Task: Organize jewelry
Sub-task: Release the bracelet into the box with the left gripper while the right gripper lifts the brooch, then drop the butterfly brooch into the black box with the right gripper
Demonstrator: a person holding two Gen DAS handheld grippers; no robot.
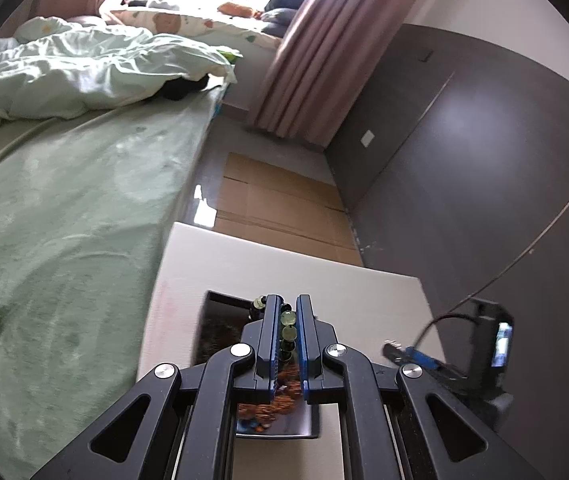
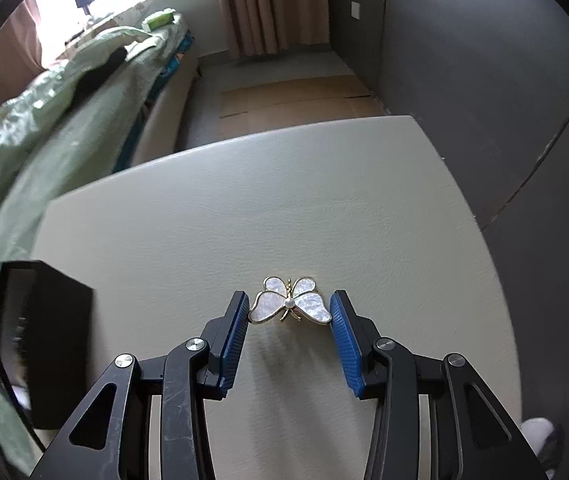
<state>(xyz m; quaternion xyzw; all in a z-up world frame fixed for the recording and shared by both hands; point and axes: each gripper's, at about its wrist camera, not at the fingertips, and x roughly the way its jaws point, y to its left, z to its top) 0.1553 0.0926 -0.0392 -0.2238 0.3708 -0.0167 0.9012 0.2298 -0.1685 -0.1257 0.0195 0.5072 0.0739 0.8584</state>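
Note:
My left gripper (image 1: 287,303) is shut on a beaded bracelet (image 1: 287,327) of pale green and dark beads, held over an open black jewelry box (image 1: 224,320) on the cream table (image 1: 364,292). Orange-brown beads (image 1: 280,400) show below, between the fingers. My right gripper (image 2: 289,301) is open, its blue pads on either side of a butterfly brooch (image 2: 290,301) with pearly white wings and gold edging, which lies on the cream table (image 2: 264,208). The pads sit close to the wing tips. The black box (image 2: 40,340) shows blurred at the left of the right wrist view.
A bed with green bedding (image 1: 64,200) runs along the table's left. A dark wardrobe wall (image 1: 484,160) stands at the right. Flattened cardboard (image 1: 280,204) lies on the floor beyond the table. The other gripper (image 1: 480,344) shows at the right of the left wrist view.

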